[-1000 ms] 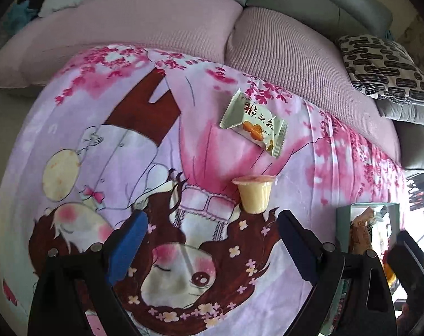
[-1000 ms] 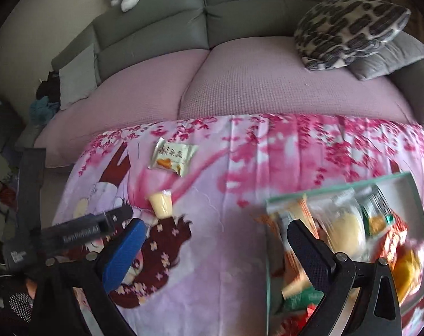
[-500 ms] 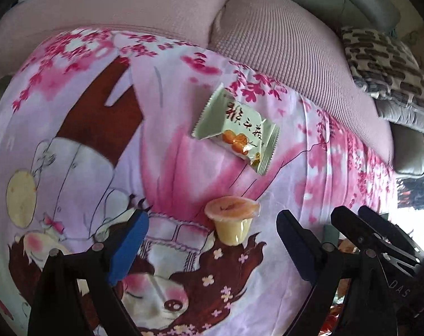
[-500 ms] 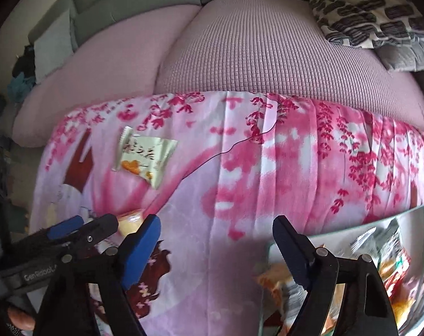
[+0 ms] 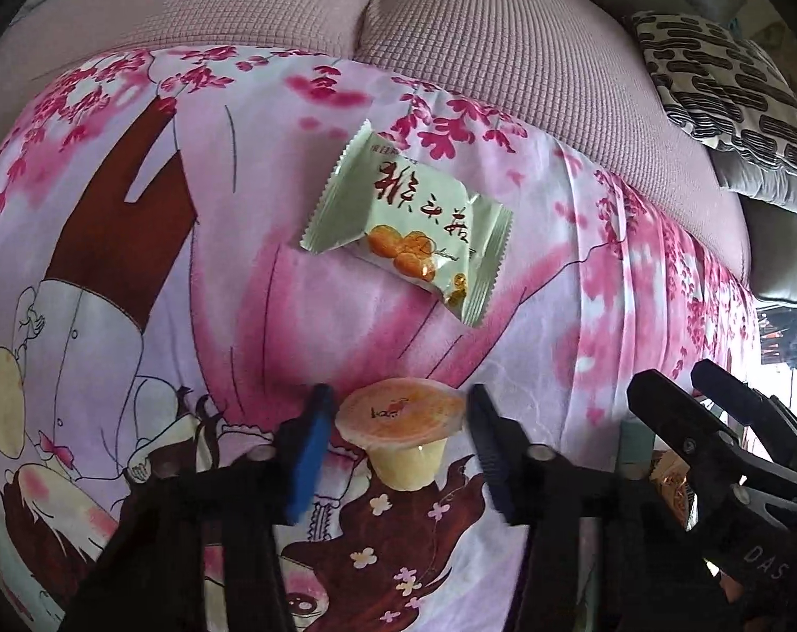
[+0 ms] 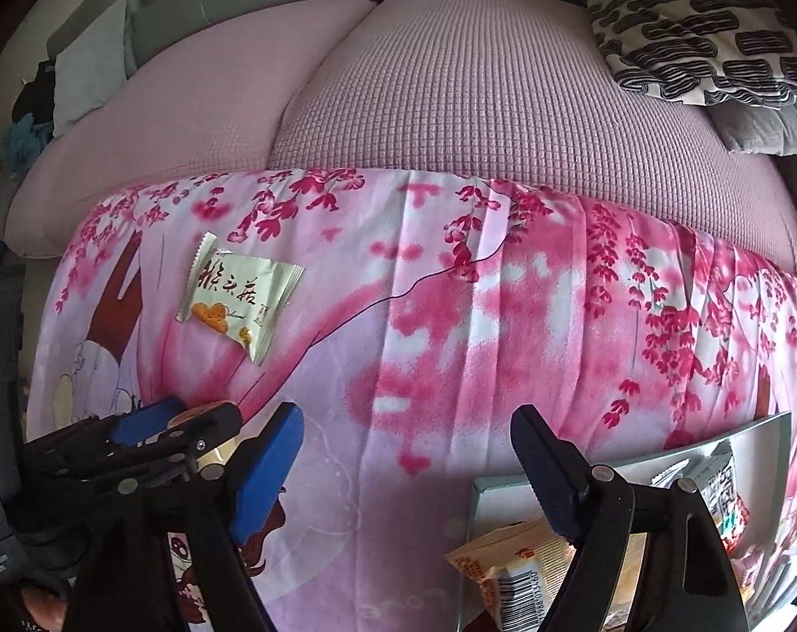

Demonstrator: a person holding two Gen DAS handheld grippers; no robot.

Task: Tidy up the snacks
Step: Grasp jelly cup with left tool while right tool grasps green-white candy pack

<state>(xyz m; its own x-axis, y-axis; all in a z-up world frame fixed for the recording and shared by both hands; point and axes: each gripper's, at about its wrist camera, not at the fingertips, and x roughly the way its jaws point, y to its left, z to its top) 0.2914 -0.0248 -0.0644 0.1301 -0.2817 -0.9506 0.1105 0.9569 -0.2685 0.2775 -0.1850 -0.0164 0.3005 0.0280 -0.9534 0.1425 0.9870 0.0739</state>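
**Risk: jelly cup may tip or slip during pickup**

The left gripper (image 5: 398, 442) is closing around the jelly cup (image 5: 401, 434), which stands upright on the soft printed blanket (image 5: 530, 342); the pads flank its rim, contact uncertain. A high pinch on the flared lid could pop it free. The wrapped snack packet (image 5: 406, 226) lies beyond, untouched. The right gripper (image 6: 406, 466) hangs spread and empty near the snack box (image 6: 767, 426).

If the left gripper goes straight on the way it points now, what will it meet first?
Most likely the jelly cup. It stands upright between the closing jaws of the left gripper, directly ahead, with a small gap on each side. Past it lies only the printed blanket. Depth is hard to judge here.
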